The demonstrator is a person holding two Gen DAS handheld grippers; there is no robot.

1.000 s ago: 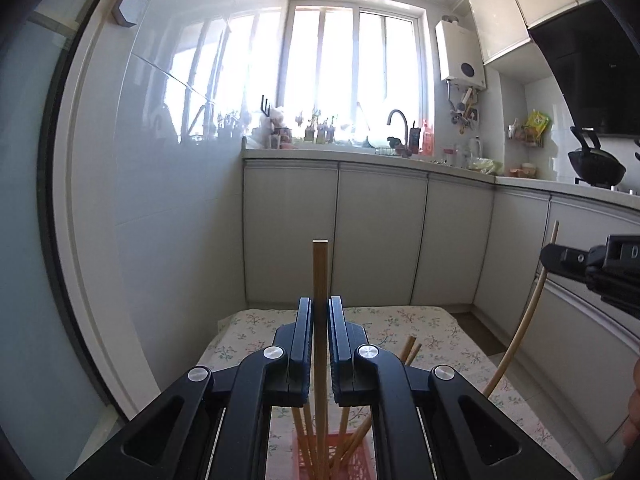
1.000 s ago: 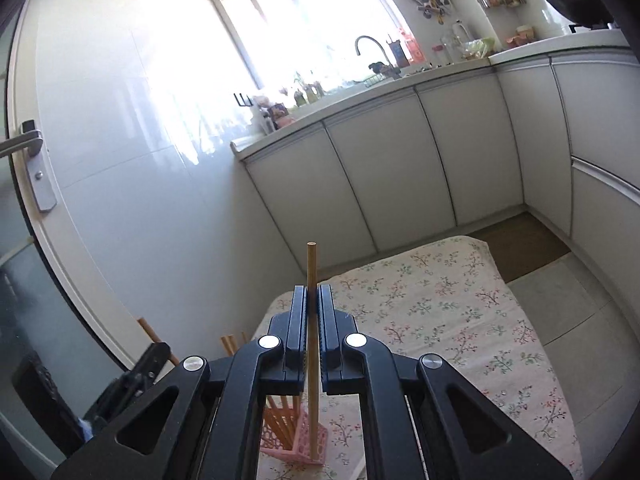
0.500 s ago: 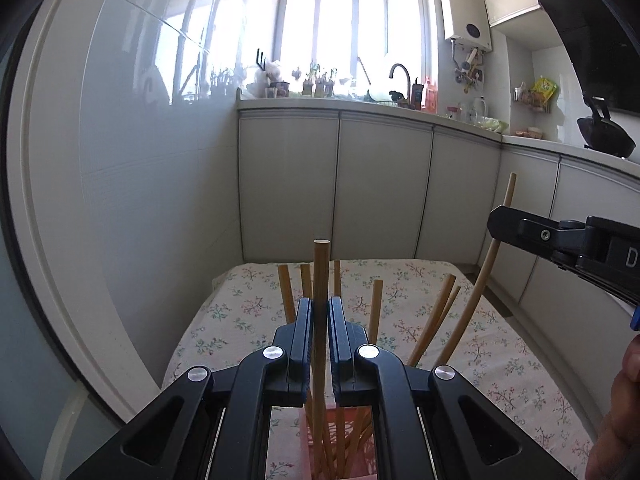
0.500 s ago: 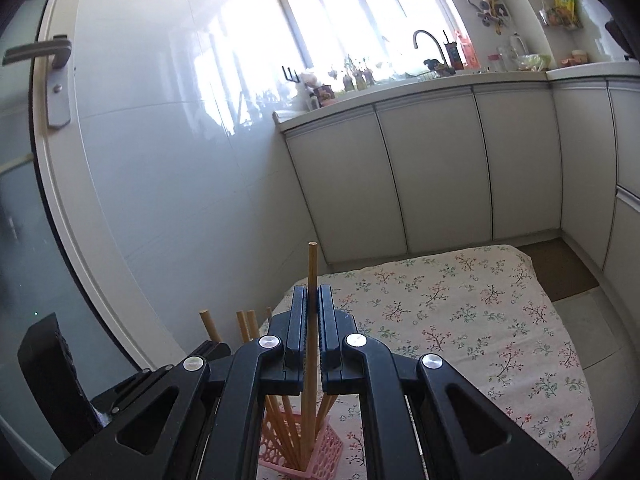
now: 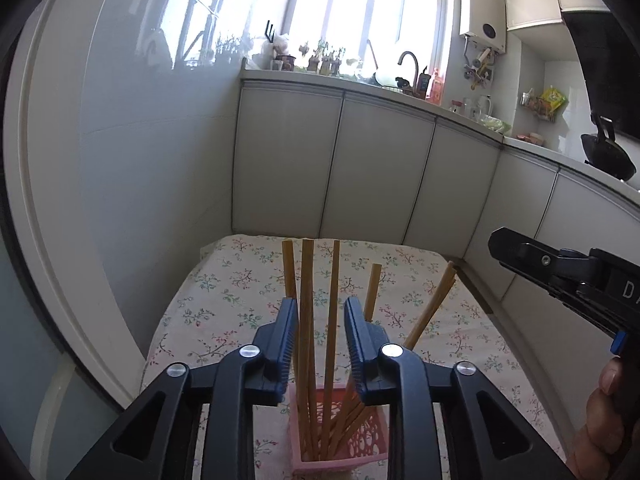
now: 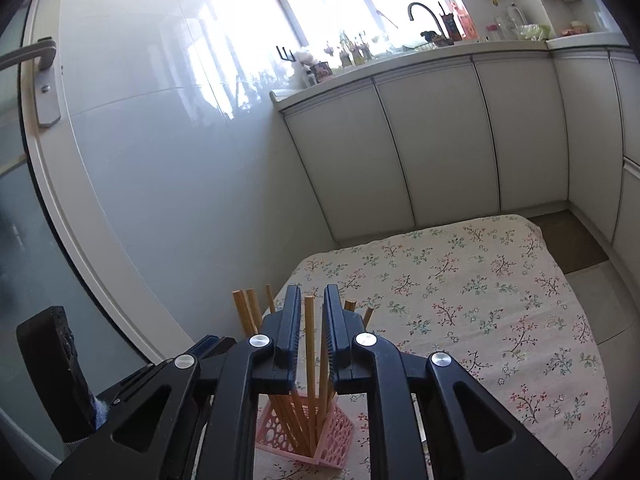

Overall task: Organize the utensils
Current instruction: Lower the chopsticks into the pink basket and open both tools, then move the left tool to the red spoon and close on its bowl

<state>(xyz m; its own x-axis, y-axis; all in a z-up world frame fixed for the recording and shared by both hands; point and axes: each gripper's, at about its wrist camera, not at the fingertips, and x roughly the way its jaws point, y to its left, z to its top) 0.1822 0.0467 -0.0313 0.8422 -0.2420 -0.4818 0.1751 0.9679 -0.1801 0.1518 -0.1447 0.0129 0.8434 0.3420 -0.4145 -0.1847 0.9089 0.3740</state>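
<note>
A pink perforated holder (image 5: 340,448) stands on the floral cloth and holds several wooden chopsticks (image 5: 331,320) upright and fanned. It also shows in the right wrist view (image 6: 332,432). My left gripper (image 5: 320,308) is open just above the holder, with chopsticks standing loose between its jaws. My right gripper (image 6: 312,300) is open above the same holder, with one chopstick (image 6: 310,360) standing free in the gap. The right gripper also shows at the right edge of the left wrist view (image 5: 560,276).
The holder stands near the front of a table covered by a floral cloth (image 6: 480,300). A glossy wall and door frame (image 6: 80,240) lie to the left. White kitchen cabinets (image 5: 380,168) run behind and to the right.
Both grippers opened and let go of their chopsticks, which now stand in the pink holder. Both views have tilted lower toward the holder.
</note>
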